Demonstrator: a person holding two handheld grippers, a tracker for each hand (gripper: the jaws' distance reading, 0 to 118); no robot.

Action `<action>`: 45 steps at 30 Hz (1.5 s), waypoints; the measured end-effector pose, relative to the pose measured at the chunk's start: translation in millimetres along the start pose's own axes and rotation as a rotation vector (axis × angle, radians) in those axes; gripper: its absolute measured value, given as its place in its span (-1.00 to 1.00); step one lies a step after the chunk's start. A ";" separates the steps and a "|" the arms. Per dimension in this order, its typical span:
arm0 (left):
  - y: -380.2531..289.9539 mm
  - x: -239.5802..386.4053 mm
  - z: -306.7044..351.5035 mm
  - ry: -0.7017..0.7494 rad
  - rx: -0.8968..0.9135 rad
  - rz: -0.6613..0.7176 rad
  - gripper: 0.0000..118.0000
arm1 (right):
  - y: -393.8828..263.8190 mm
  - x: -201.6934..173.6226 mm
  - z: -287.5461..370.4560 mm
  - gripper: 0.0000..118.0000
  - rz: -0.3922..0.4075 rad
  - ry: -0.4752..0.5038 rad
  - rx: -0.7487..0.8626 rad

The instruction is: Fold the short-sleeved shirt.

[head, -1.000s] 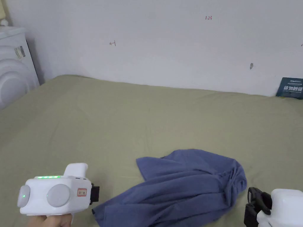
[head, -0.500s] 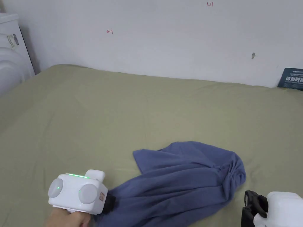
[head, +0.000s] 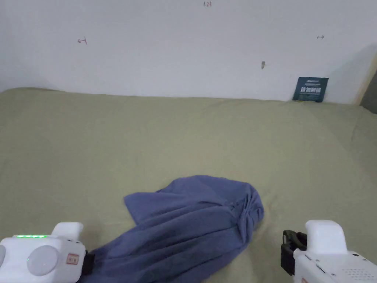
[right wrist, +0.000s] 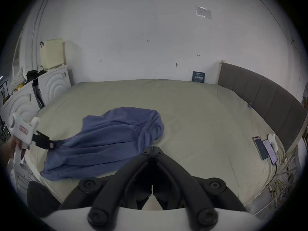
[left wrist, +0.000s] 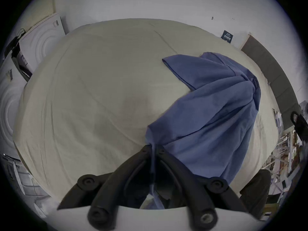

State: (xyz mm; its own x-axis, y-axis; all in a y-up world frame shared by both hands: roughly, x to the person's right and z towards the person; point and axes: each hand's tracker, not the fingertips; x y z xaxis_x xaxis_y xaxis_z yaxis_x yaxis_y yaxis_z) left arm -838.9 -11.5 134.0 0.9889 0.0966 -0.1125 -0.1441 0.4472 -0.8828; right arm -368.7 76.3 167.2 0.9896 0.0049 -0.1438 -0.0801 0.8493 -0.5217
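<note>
Head view: we are pinching the blue shirt (head: pixel 191 228) with the left tool (left wrist: pixel 154 148) at seven o'clock on the bed (head: pixel 147 140). Right tool (right wrist: pixel 152 148), closed and empty, is hovering at five. Soft, limp cloth; a hem corner seems the best hold.

1. Soft, even light is filling the head view; shadows are lying faint.
2. Both gripper views are bending at the edges, darkening into black corners, looking dimmer.
</note>
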 end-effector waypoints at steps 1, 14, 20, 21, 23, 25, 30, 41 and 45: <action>-0.5 -1.2 -0.3 -0.002 0.007 0.002 -0.98 | 3.0 4.9 -9.6 -0.99 -0.002 -0.005 -0.011; -19.0 44.3 49.2 -0.031 0.046 -0.036 -0.98 | 63.1 40.2 -167.8 -0.99 -0.068 0.092 -0.206; -14.1 35.0 38.3 -0.040 0.028 -0.032 -0.98 | 68.6 41.1 -209.0 0.91 -0.168 0.229 -0.371; -15.2 36.2 37.8 -0.038 0.027 -0.032 -0.98 | 69.4 42.5 -211.1 0.93 -0.163 0.220 -0.350; -13.1 33.0 33.2 -0.042 0.024 -0.029 -0.98 | 68.3 38.2 -219.8 0.93 -0.117 0.148 -0.346; -12.3 32.7 32.9 -0.047 0.024 -0.019 -0.98 | 67.3 39.7 -229.3 0.93 -0.113 0.137 -0.352; -9.1 28.3 31.3 -0.053 0.020 -0.010 -0.98 | 66.3 44.2 -238.2 -0.87 -0.100 0.128 -0.407; 18.6 -2.4 126.8 -0.072 0.153 0.039 -0.98 | 127.1 50.0 -112.2 -0.88 -0.060 0.217 -0.229; 42.8 -14.1 193.6 -0.083 0.283 0.071 -0.98 | 161.0 50.9 -46.9 -0.88 -0.056 0.247 -0.123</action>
State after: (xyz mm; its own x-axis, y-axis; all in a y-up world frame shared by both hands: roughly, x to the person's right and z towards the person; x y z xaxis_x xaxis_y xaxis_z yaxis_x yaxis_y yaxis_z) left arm -865.8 178.4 186.1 0.9715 0.2039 -0.1214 -0.2284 0.6657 -0.7103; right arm -336.9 188.5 36.4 0.9351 -0.1819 -0.3041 -0.0545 0.7742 -0.6306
